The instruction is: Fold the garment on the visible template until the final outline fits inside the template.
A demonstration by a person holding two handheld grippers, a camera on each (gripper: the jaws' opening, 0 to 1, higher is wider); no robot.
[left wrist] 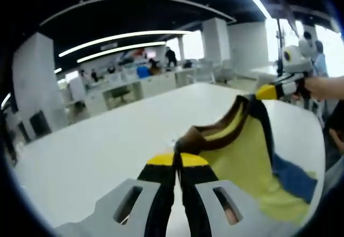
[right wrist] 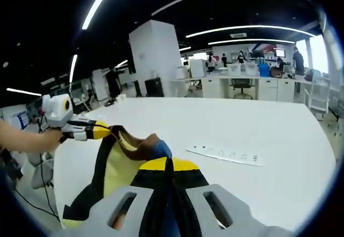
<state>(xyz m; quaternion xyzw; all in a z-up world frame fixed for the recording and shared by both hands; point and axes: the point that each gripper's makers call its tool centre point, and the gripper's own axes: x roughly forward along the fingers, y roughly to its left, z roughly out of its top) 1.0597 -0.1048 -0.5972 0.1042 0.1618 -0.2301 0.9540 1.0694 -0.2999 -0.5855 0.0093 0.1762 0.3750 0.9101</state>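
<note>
No brand or legible writing showed on anything; a flat white strip (right wrist: 226,154) lying on the white table (right wrist: 269,129) carried small dark marks too tiny to read.

In the left gripper view, the left gripper (left wrist: 178,160) had its yellow-tipped jaws pressed together on the brown-trimmed edge of the garment (left wrist: 242,162), a yellow piece with black bands and a blue patch. The cloth stretched away from the jaws, up and to the right, to the right gripper (left wrist: 269,91), which pinched its far corner above the table's edge.

In the right gripper view, the right gripper (right wrist: 164,164) was likewise clamped on the garment (right wrist: 121,172), the brown and blue fabric bunched just ahead of its tips. The cloth ran left to the left gripper (right wrist: 102,131), which nipped the other corner. The garment hung lifted between the two, sagging toward the table's near edge
</note>
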